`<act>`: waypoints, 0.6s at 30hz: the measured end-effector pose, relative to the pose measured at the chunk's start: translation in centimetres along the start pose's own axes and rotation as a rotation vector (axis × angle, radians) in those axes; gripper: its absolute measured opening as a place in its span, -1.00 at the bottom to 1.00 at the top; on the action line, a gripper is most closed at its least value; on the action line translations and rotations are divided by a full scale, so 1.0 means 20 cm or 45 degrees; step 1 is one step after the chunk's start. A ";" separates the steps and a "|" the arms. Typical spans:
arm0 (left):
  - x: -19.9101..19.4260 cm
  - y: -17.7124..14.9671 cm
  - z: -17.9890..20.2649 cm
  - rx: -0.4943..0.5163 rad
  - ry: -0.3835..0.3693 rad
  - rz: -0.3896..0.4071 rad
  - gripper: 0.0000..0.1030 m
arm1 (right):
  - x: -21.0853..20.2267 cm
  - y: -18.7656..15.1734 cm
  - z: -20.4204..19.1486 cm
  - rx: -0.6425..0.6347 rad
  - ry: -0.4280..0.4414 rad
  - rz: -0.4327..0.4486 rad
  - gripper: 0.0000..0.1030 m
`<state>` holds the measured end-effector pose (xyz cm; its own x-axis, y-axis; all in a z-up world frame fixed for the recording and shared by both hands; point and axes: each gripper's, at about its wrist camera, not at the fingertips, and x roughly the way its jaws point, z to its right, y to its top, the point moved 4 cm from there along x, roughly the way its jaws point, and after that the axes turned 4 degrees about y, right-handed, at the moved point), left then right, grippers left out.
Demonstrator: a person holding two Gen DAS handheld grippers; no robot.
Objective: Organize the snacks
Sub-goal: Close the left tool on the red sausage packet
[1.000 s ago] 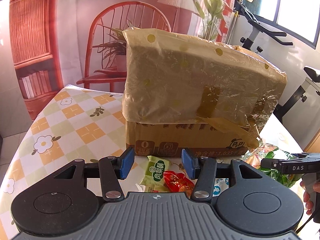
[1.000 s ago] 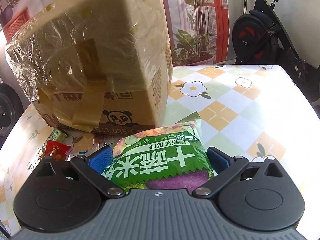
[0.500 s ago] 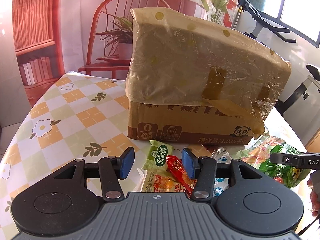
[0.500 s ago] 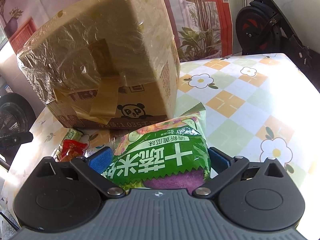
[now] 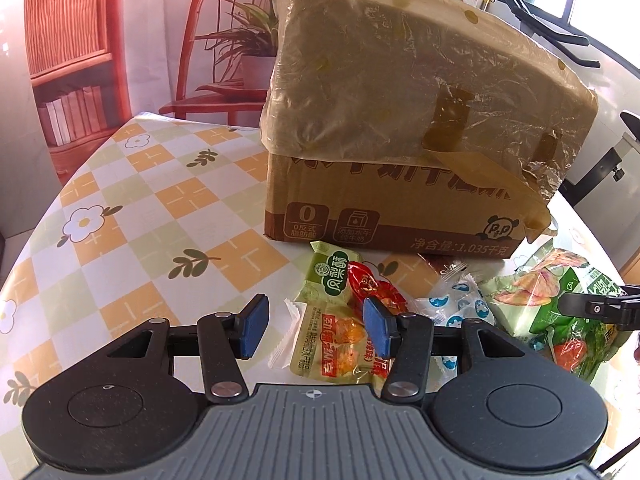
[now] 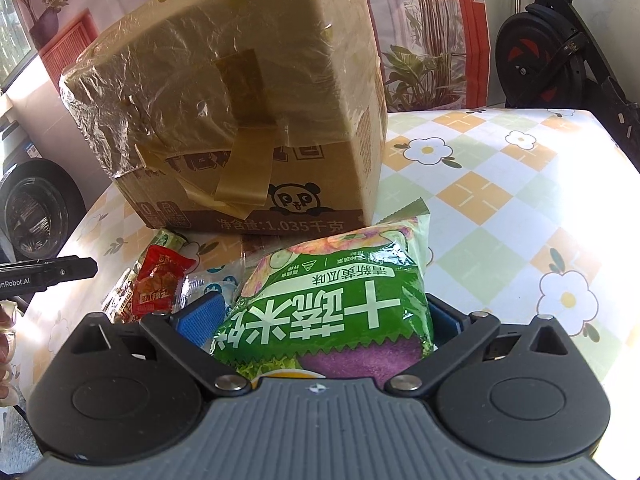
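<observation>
A plastic-wrapped cardboard box [image 5: 400, 152] stands on the table; it also shows in the right wrist view [image 6: 248, 120]. In front of it lies a pile of small snack packets: a light green one [image 5: 332, 280], a red one [image 5: 368, 284], a yellow-green one [image 5: 332, 348] and white-blue ones [image 5: 452, 304]. My left gripper [image 5: 316, 330] is open, its fingers either side of the yellow-green packet. My right gripper [image 6: 324, 316] is shut on a big green chip bag [image 6: 336, 304], which also shows in the left wrist view [image 5: 560, 308].
The table has a checked flower tablecloth [image 5: 152, 208]. An exercise bike [image 6: 560, 48] stands behind the table on the right. A red chair and plant mural [image 5: 224, 40] is behind the box.
Both grippers have pulled back and risen a little, so more of the snack pile shows. The right gripper still holds the green bag; the left stays open.
</observation>
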<state>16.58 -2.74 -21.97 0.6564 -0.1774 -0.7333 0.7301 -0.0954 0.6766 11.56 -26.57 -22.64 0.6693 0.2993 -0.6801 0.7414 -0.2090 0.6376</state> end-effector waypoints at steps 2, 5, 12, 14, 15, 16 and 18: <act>0.01 -0.02 0.00 -0.002 -0.002 -0.018 0.06 | 0.00 0.00 -0.01 -0.003 0.015 -0.014 1.00; 0.03 -0.04 0.00 -0.003 -0.018 -0.028 0.05 | 0.00 -0.02 -0.04 -0.029 0.035 -0.015 0.96; 0.10 0.00 0.10 0.055 -0.068 -0.020 0.05 | -0.02 -0.04 -0.05 -0.049 0.030 0.009 0.89; 0.14 0.01 0.14 0.074 -0.091 -0.032 0.01 | -0.02 -0.04 -0.05 -0.045 0.031 0.014 0.89; 0.16 0.01 0.16 0.084 -0.104 -0.039 0.00 | -0.02 -0.04 -0.05 -0.043 0.030 0.016 0.89; 0.19 0.02 0.18 0.087 -0.101 -0.043 -0.04 | -0.02 -0.04 -0.05 -0.043 0.030 0.018 0.89; 0.23 0.03 0.19 0.081 -0.086 -0.051 -0.10 | -0.03 -0.04 -0.05 -0.047 0.029 0.022 0.89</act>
<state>19.29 -7.38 -24.70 0.6111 -0.2376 -0.7551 0.7406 -0.1653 0.6513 10.60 -25.67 -22.43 0.6801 0.3173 -0.6609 0.7275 -0.1801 0.6621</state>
